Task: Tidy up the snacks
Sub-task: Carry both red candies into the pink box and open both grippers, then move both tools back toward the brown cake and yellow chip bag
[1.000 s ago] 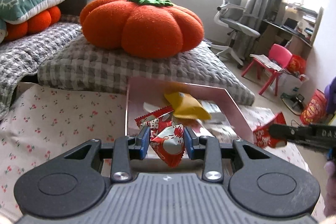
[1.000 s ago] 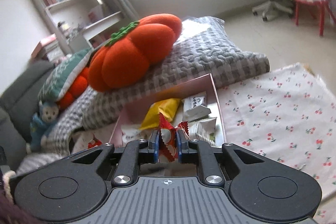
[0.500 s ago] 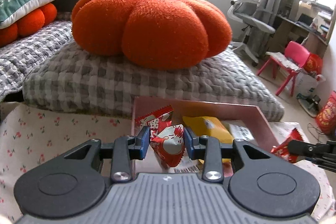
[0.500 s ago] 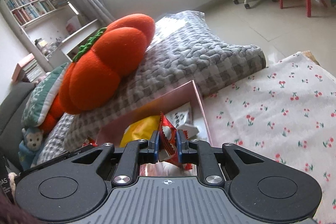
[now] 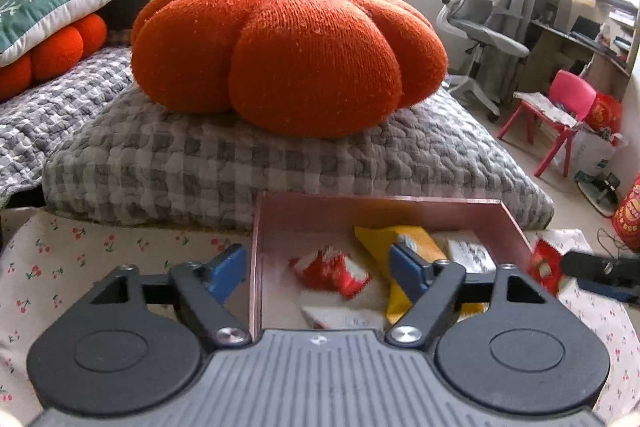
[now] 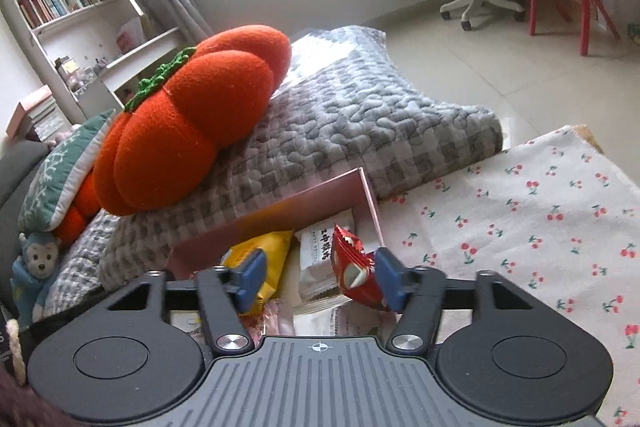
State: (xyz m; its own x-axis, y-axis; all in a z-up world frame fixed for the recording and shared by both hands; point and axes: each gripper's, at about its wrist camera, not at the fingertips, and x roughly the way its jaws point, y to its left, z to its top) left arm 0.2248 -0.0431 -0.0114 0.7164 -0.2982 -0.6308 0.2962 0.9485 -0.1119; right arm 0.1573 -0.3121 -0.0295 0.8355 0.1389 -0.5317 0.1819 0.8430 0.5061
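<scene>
Over the pink box (image 5: 380, 201), my left gripper (image 5: 316, 265) has its jaws opening. A blurred red snack packet (image 5: 329, 270) lies loose below them inside the box, beside a yellow packet (image 5: 400, 241) and a white packet (image 5: 468, 251). My right gripper (image 6: 320, 275) is also opening over the pink box (image 6: 280, 213). A red packet (image 6: 354, 277) stands between its jaws and leans toward the right pad, and the left pad is well clear of it. A yellow packet (image 6: 274, 247) and a white packet (image 6: 320, 247) lie beneath.
A grey checked cushion (image 5: 280, 163) carrying an orange pumpkin pillow (image 5: 288, 51) butts against the box's far wall. The box rests on a cherry-print cloth (image 6: 540, 211). A finger of the right gripper (image 5: 596, 267) reaches in at the right of the left wrist view.
Both pairs of jaws have spread apart. The left's red packet has dropped into the box. The right's red packet is no longer pinched. Before that, both grippers moved in over the box.
</scene>
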